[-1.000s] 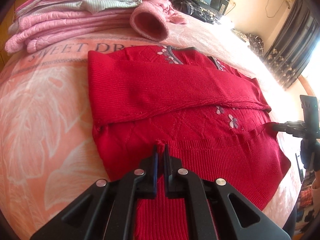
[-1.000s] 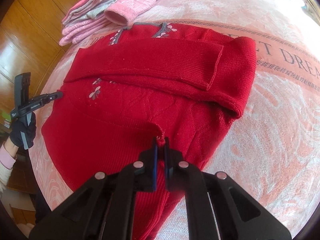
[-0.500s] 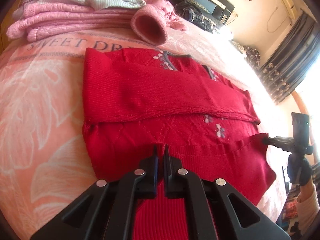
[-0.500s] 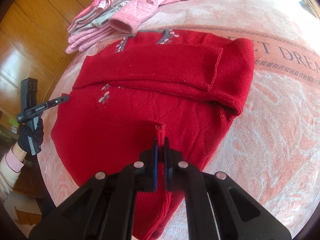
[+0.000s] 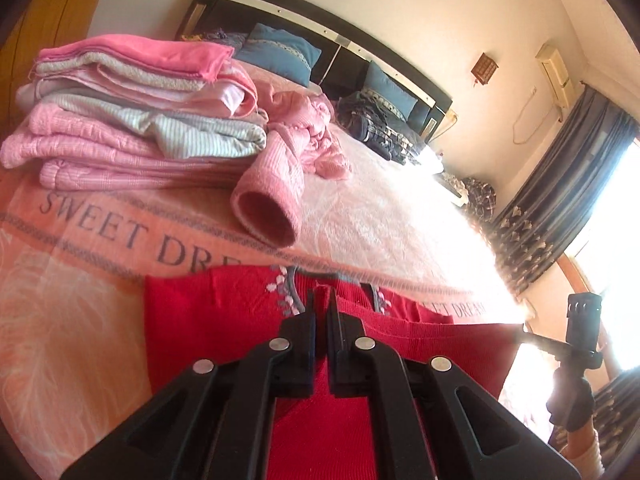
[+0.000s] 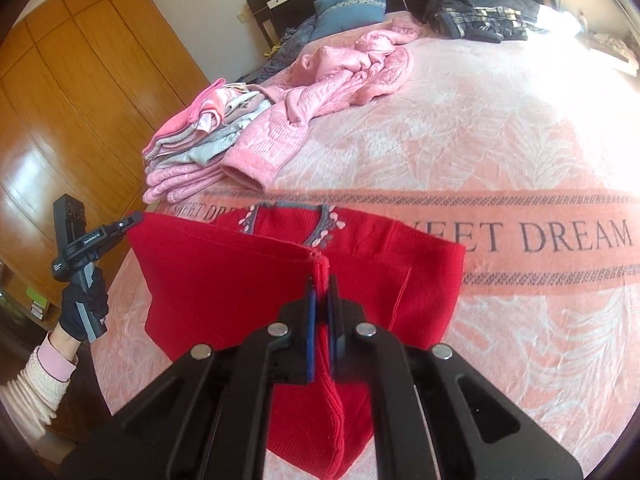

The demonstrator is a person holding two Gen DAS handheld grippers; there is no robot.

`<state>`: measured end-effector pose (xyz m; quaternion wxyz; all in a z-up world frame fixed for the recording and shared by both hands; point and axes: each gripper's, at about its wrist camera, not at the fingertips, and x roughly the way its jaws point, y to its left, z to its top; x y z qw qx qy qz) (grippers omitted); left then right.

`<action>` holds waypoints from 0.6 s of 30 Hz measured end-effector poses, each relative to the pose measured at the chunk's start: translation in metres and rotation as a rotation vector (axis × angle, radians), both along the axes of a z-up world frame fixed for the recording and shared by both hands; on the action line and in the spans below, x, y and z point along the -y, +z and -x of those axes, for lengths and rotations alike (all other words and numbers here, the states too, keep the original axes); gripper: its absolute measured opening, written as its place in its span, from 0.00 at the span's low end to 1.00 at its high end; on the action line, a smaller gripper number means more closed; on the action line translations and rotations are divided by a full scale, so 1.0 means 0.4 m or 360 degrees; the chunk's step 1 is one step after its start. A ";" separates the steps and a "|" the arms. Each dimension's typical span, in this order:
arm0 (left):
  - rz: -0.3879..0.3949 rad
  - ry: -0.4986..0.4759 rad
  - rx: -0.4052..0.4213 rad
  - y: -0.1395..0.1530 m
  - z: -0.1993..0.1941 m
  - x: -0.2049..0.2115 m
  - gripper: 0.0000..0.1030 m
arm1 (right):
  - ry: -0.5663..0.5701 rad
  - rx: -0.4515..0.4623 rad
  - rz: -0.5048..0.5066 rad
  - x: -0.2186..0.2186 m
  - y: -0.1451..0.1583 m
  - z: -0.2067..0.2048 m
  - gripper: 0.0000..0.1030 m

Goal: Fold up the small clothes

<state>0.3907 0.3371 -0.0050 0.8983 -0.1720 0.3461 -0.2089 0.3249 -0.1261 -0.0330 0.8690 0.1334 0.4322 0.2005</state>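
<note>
Sweater: red sweater (image 6: 224, 276) lay on the pink blanket (image 6: 480, 132), hem edge lifted and carried up over the body toward the grey-trimmed collar (image 6: 320, 228) just ahead of the fingertips.
Right gripper: right gripper (image 6: 321, 280) had its fingers pinched narrow on a bunched bit of the red hem.
Left gripper: left gripper (image 5: 321, 300) fingers nearly together with red knit at the tips; gripping the same hem edge, seen clamped at the corner in the right view.
Progress: sleeves looked already tucked in; bottom-to-top fold about midway, hem not yet laid down or released.
Left to do: lower hem at collar, let go, flatten.
Beyond fingers: folded pile (image 5: 132, 120) done; loose pink garment (image 6: 352, 72) unfolded farther off.
</note>
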 end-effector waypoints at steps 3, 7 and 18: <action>-0.0004 0.0063 -0.0018 -0.010 -0.086 0.003 0.03 | -0.0089 -0.0043 0.0042 0.021 -0.019 -0.102 0.03; -0.0113 0.0141 -0.0071 -0.072 -0.179 0.029 0.03 | -0.0176 -0.0152 0.0129 0.018 -0.093 -0.229 0.03; -0.0278 0.0267 -0.0421 -0.317 -0.245 0.024 0.05 | -0.0268 -0.0409 0.0392 -0.024 -0.316 -0.327 0.03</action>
